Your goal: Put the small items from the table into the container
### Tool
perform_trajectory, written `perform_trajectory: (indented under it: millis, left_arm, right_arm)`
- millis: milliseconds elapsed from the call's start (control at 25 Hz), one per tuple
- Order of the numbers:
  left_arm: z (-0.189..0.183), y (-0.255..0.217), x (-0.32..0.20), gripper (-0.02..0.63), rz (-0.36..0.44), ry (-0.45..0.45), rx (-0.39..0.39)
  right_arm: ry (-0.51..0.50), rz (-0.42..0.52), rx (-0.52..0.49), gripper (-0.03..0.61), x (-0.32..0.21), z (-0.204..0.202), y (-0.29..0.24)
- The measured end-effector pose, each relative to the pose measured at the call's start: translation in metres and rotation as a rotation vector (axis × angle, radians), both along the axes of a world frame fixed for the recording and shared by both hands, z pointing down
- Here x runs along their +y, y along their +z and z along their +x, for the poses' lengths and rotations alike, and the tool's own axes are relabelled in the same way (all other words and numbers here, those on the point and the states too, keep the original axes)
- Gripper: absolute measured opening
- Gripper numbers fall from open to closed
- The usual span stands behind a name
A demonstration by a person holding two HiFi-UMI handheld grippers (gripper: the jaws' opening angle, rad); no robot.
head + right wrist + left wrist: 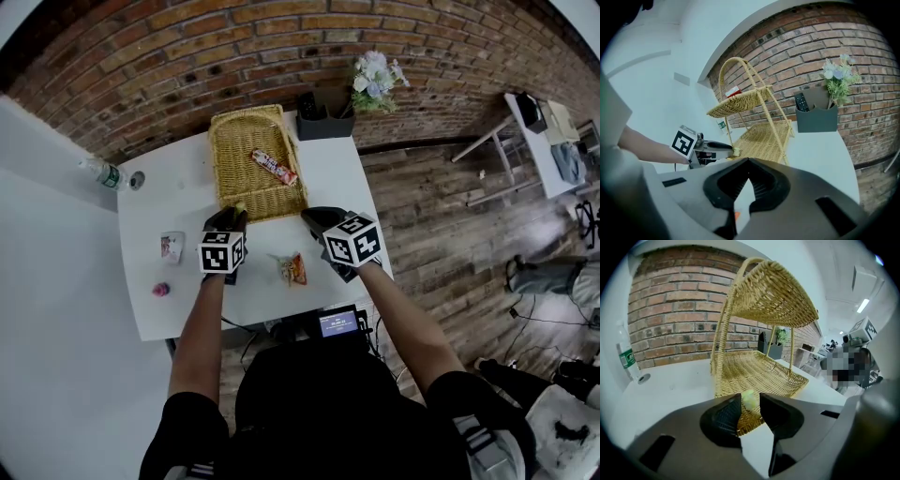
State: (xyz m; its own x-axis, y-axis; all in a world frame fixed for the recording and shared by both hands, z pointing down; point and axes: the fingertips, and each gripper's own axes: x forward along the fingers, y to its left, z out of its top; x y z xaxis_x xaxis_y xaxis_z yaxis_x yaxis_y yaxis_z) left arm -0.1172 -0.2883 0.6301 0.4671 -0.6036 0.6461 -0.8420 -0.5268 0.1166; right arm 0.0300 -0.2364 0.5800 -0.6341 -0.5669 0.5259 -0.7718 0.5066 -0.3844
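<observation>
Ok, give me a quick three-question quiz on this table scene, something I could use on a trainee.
1. True or false: the right gripper has its jaws together with nothing between them.
2. What lies on the top tier of the basket? A. a pink item B. a red and white packet C. a water bottle
3. Fill in: the small yellowish item at the basket's near edge is held by the ___ gripper.
Key: 1 true; 2 B; 3 left gripper.
</observation>
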Motion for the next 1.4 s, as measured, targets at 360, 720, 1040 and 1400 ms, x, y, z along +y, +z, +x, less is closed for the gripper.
perform_trajectory:
  millis: [360, 720, 1040, 1400]
  left_arm:
    - [-0.001, -0.002, 0.008, 0.118, 0.0, -0.007, 0.016]
    - [0.0, -0.015, 0.021, 0.117, 0.021, 0.007, 0.037]
    - [-0.006, -0.024, 0.042, 0.117, 0.037, -0.001, 0.057]
    - [-0.006, -0.034, 0.073, 0.054, 0.082, -0.012, 0.075]
  right_arm:
    - [-0.002, 0.001, 0.003, 0.014, 0.006, -0.001, -0.001]
    - [-0.011, 0.012, 0.006, 0.014, 0.013, -0.004, -0.006]
    - [-0.027, 0.024, 0.012, 0.014, 0.026, -0.011, -0.007]
    - [-0.035, 0.032, 0.011, 0.014, 0.046, -0.015, -0.011]
